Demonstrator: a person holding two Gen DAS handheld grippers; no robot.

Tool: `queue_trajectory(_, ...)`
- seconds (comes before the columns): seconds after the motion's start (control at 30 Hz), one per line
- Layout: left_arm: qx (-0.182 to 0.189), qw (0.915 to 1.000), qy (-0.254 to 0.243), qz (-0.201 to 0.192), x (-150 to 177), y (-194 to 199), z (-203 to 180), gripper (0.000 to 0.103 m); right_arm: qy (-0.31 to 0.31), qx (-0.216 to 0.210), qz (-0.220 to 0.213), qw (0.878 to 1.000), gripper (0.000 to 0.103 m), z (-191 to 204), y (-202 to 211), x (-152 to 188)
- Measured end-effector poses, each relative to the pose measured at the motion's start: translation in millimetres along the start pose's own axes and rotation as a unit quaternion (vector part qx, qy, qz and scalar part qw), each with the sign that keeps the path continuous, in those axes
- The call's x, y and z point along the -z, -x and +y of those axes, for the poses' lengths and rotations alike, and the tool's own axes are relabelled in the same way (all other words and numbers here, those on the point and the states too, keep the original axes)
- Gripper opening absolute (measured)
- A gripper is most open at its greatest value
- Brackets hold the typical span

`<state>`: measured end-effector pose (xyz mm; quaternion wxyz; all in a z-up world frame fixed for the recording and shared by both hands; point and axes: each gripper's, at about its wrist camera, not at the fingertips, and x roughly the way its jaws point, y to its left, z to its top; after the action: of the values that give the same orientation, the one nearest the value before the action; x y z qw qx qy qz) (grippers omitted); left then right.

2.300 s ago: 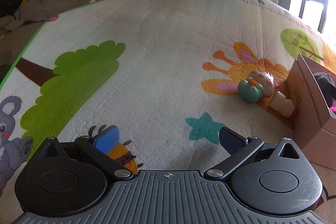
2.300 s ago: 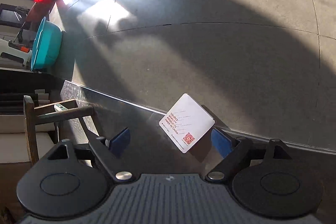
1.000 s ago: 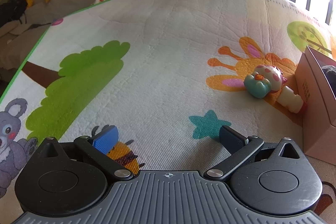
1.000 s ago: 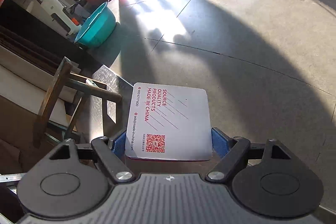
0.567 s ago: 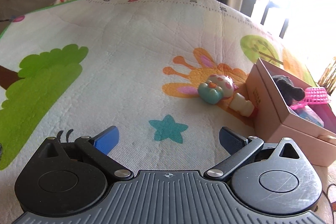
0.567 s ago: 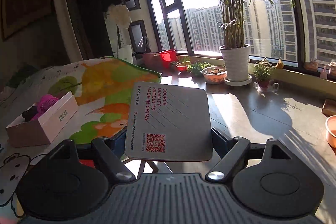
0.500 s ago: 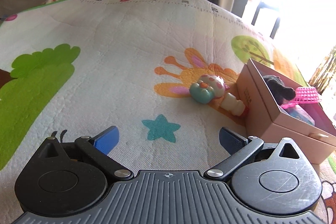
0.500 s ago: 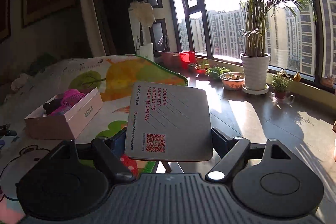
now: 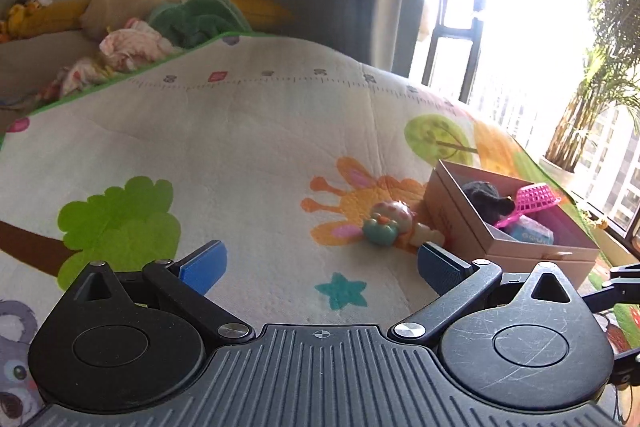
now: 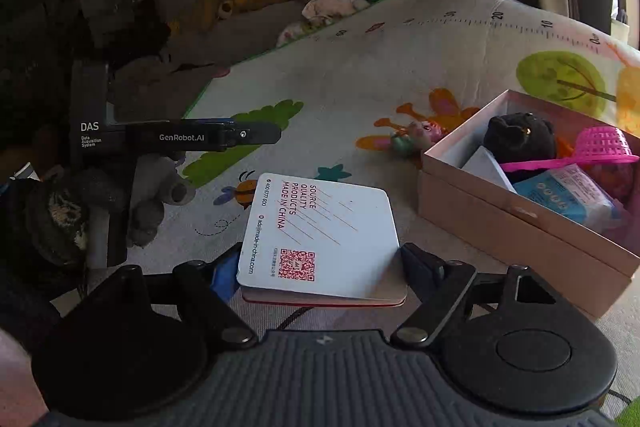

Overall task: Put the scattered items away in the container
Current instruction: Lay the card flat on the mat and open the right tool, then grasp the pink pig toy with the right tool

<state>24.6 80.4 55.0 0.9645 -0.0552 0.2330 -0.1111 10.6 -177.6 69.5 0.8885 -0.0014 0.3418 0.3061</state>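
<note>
We are reading "SOURCE QUALITY PRODUCTS MADE IN CHINA" on the white notebook (image 10: 320,239), "DAS" and "GenRobot.AI" on the left gripper (image 10: 180,137), and ruler numbers along the play mat (image 10: 500,27).

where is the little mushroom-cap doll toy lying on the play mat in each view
Left wrist view: the small mushroom-cap doll toy lies right of centre on the mat's orange print, just left of the pink cardboard box.
Right wrist view: it lies above centre, beyond the box's far left corner.
Shared landmark: the pink plastic basket in the box.
</note>
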Motion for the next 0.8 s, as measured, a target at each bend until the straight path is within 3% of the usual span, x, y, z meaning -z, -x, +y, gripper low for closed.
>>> queue_trajectory(0.07, 0.000, 1.0000, -0.002, 0.003, -0.1, 7.6, 3.3, 0.103, 0.005, 0.012, 0.034, 0.999, 0.085, 2.2, -26.7, -17.9)
queue_trajectory(0.13, 0.007, 0.9998, -0.009, 0.014, 6.6, 10.1, 2.3, 0.103, -0.010, 0.005, 0.041, 0.999, 0.087, 8.0, -31.3, -24.3)
queue_trajectory(0.3, 0.042, 0.9950, -0.067, 0.061, 28.6, -5.3, -20.0, 0.103, -0.040, 0.020, 0.000, 0.999, 0.093, -40.1, -4.3, -31.9)
queue_trajectory(0.5, 0.099, 0.9853, -0.110, 0.086, 39.1, -35.1, -54.3, 0.103, -0.043, 0.086, -0.050, 0.994, 0.095, -62.4, 41.4, -31.8)
queue_trajectory(0.6, 0.069, 0.9862, -0.120, 0.091, 42.3, -49.3, -61.3, 0.103, -0.018, 0.135, -0.043, 0.990, 0.087, -36.1, 41.7, -49.5)
queue_trajectory(0.67, 0.044, 0.9882, -0.105, 0.102, 42.2, -58.0, -55.9, 0.103, -0.016, 0.142, -0.012, 0.990, 0.069, 8.8, 34.6, -52.3)
queue_trajectory(0.8, 0.046, 0.9914, -0.054, 0.110, 44.1, -63.6, -37.7, 0.103, -0.081, 0.097, 0.043, 0.991, 0.073, 14.6, -37.3, -101.1)
